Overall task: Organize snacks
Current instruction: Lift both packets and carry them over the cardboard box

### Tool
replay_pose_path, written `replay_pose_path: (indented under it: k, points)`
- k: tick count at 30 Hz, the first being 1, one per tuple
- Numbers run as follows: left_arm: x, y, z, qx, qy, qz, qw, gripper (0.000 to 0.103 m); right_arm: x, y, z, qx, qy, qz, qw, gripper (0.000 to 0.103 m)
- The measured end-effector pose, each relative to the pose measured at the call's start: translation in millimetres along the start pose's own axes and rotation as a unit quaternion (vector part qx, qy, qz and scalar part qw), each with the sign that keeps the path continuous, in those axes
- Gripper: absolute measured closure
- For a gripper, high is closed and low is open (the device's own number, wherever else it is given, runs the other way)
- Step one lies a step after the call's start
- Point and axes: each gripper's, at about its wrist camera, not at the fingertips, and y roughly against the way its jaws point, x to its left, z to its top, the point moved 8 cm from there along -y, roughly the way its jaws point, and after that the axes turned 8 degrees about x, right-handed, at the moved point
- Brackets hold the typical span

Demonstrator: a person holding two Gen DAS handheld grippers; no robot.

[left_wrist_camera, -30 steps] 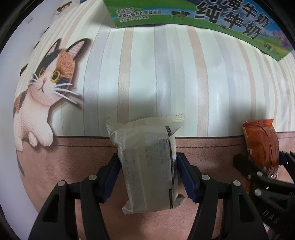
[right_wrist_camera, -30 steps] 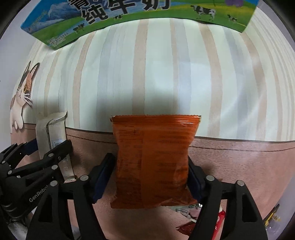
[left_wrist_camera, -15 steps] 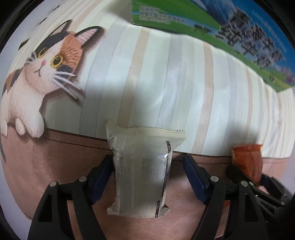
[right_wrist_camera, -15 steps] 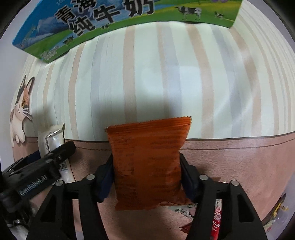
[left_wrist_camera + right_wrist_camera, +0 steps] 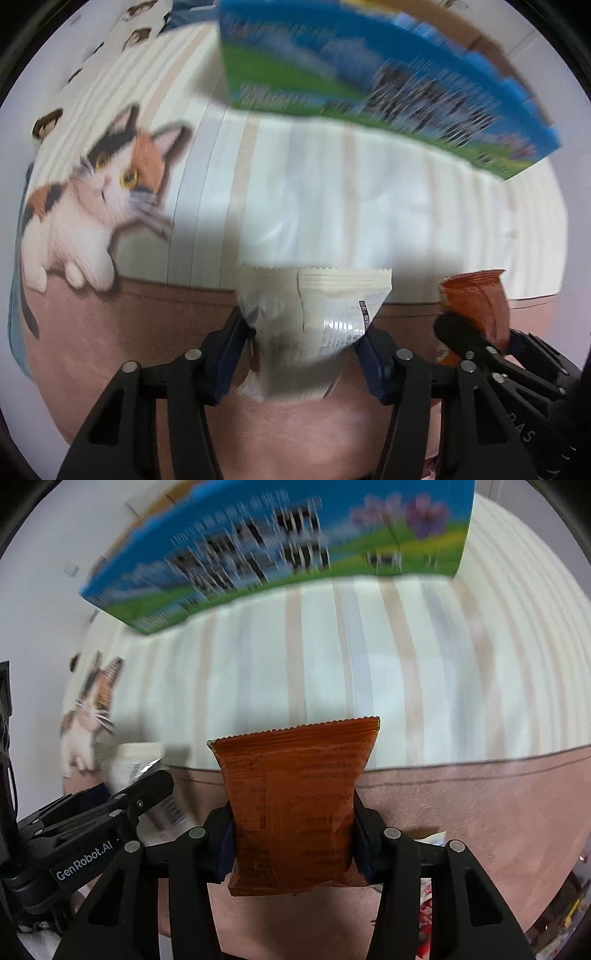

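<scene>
My left gripper [image 5: 306, 343] is shut on a white snack packet [image 5: 314, 321], held upright above the cloth-covered surface. My right gripper [image 5: 291, 823] is shut on an orange snack packet [image 5: 295, 805], also upright. In the left wrist view the orange packet [image 5: 476, 306] and the right gripper [image 5: 476, 341] show at the right. In the right wrist view the white packet [image 5: 136, 768] and the left gripper [image 5: 122, 805] show at the left. A blue and green milk carton box [image 5: 369, 81] stands ahead; it also shows in the right wrist view [image 5: 280, 550].
A striped cloth [image 5: 332, 192] with a pink-brown border [image 5: 110, 325] covers the surface. A calico cat print [image 5: 92, 206] is on its left. Several loose snack packets [image 5: 428, 904] lie low at the right of the right wrist view.
Both grippers have moved forward with their packets, so the milk box looms larger and lower in both views. Both views are motion-blurred. The grips are unchanged.
</scene>
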Motion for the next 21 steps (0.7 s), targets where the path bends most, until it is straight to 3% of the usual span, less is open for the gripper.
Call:
replay_pose_path:
  k: [4,8,14,18,21]
  points:
    - [-10,44,20,-0.035,-0.018,-0.021,0.999,0.049,0,38,19,-0.036,0.002,0.028,0.999,0.05]
    - [-46,79,41,-0.062,-0.031,-0.054,0.9961,0.049,1,90,45,-0.076,-0.001,0.059,0.995,0.05]
    - [-95,124,104,-0.098,-0.061,-0.074,0.9905,0.049,2,163,96,-0.132,-0.001,0.09,0.987,0.05]
    - [-110,140,156,-0.103,-0.076,-0.068,0.9895,0.049,-7,181,144,-0.146,-0.005,0.078,0.986,0.05]
    - [-112,133,194,-0.093,-0.081,-0.051,0.991,0.049,-14,170,183,-0.142,-0.016,0.065,0.988,0.05]
